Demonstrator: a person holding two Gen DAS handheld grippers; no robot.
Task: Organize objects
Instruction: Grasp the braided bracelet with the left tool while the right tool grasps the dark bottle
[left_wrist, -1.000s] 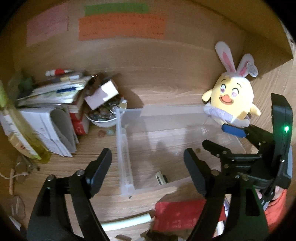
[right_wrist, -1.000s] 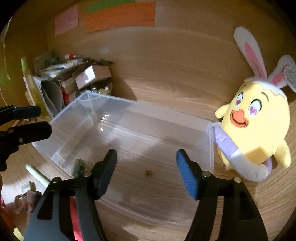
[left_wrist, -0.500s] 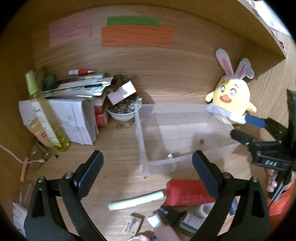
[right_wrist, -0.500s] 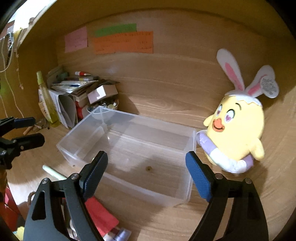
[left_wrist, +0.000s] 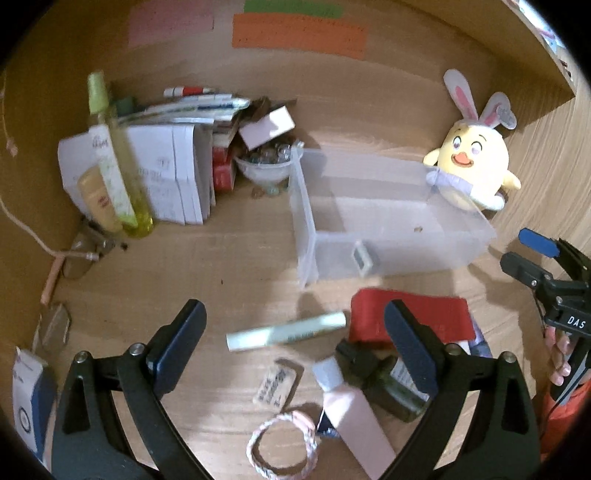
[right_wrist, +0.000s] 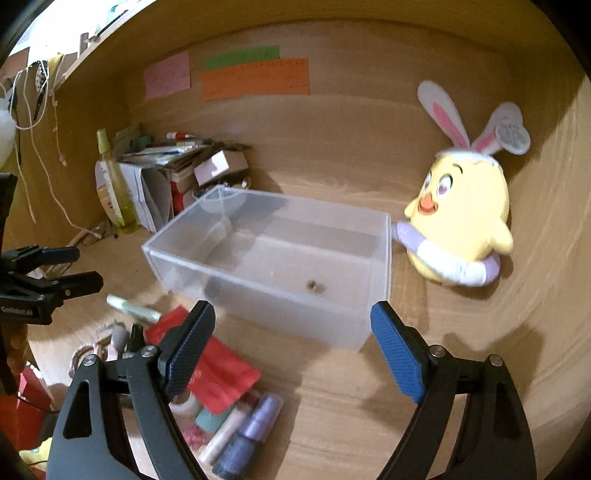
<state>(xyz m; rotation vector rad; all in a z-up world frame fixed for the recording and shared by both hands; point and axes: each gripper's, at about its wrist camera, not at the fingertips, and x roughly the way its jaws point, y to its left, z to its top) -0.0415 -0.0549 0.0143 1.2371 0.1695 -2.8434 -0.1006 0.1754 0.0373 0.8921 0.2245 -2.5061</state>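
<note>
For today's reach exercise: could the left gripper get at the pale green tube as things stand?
Probably yes: the left gripper is open and empty, and the tube lies bare on the desk ahead, nothing over it.

The bin (right_wrist: 280, 258) stood open-topped, almost empty, clear from above. The plush (right_wrist: 458, 221) pressed against its right end; a bowl (left_wrist: 264, 170) and papers (left_wrist: 166, 177) crowded its left. A pouch (left_wrist: 410, 317), tube (left_wrist: 286, 332) and bottles (right_wrist: 247, 435) cluttered the near desk (right_wrist: 406, 387)

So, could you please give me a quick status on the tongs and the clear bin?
Both tongs open, empty. Clear bin nearly empty, beside plush chick. Red pouch and pale tube loose before it.
</note>
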